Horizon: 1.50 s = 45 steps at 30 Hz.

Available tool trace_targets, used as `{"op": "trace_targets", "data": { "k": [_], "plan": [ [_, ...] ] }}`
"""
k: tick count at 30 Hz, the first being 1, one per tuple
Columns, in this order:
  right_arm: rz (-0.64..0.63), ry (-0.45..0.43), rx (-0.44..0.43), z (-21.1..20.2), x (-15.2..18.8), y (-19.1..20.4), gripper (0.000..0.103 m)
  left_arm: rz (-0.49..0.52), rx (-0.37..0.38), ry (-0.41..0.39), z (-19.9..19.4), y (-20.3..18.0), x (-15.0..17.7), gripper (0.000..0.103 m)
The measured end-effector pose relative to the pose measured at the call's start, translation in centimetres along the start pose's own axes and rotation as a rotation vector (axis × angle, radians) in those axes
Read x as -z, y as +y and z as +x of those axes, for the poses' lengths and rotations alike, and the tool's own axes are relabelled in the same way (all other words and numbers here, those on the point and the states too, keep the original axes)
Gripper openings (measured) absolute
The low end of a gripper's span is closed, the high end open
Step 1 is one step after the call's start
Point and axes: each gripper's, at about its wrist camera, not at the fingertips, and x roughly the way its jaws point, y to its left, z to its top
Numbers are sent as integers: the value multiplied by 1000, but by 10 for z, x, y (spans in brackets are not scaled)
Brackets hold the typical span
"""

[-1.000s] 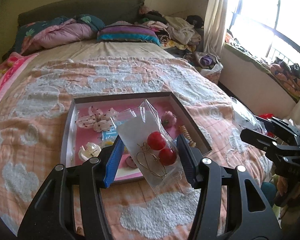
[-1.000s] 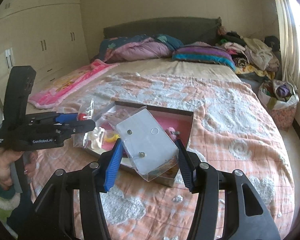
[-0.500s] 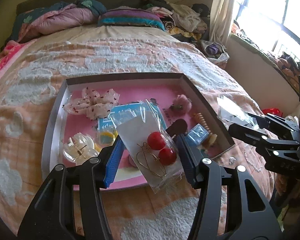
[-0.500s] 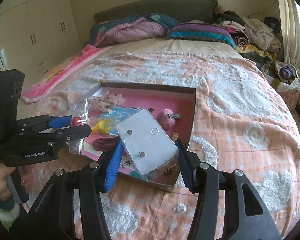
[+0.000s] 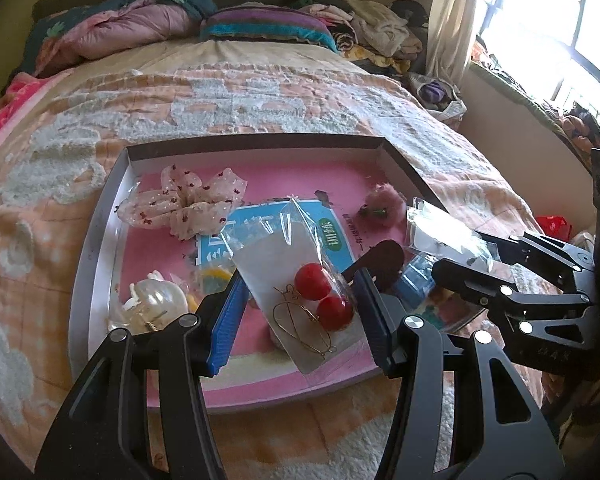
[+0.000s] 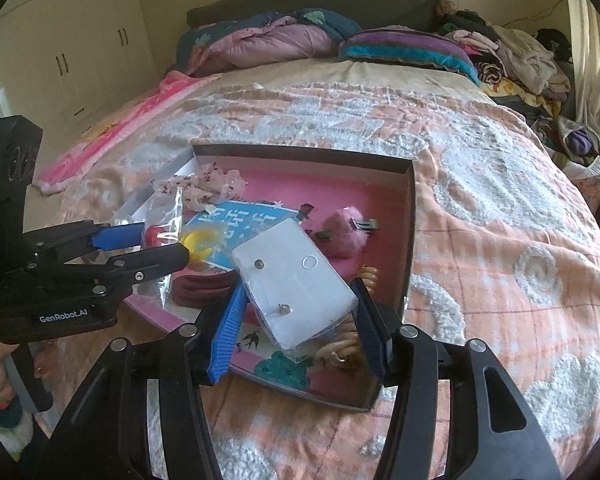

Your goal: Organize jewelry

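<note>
Both grippers clamp clear packets: left gripper [image 5: 298,308] cherry earrings [image 5: 324,294], right gripper [image 6: 296,316] stud card [image 6: 296,280], hiding tray [image 5: 100,248] contents.

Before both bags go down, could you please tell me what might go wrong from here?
1. The tray is crowded: the left gripper's red earring bag could land on the clear hair clip.
2. The right gripper's stud bag hangs near the tray's corner and may slip onto the bedspread.

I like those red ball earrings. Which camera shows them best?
The left wrist view: the red ball earrings sit in their clear bag between the left gripper fingers, gold hooks visible. The right wrist view shows only a red sliver behind plastic.
</note>
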Motion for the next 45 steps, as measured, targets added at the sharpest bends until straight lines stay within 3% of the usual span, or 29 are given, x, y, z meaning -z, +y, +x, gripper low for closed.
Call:
{"op": "trace_targets", "data": {
  "k": [13,15,25,29,45],
  "plan": [
    [18,-10,8,-14,6,-1,59,5,-3,7,1,-2,-1,48],
    [18,-16,12,-20,7,-1,61,11,-6,4,-1,-3,-1,59],
    [59,-69,28,-50,14,-7,79,6,4,-9,-19,-5,-4,76],
    [67,-99,37,-67,16,-6,89,5,-14,-33,-36,-8,-5,92],
    [20,-233,80,-134,33,26,98,-31,-185,-159,-119,-10,18,94]
  ]
}}
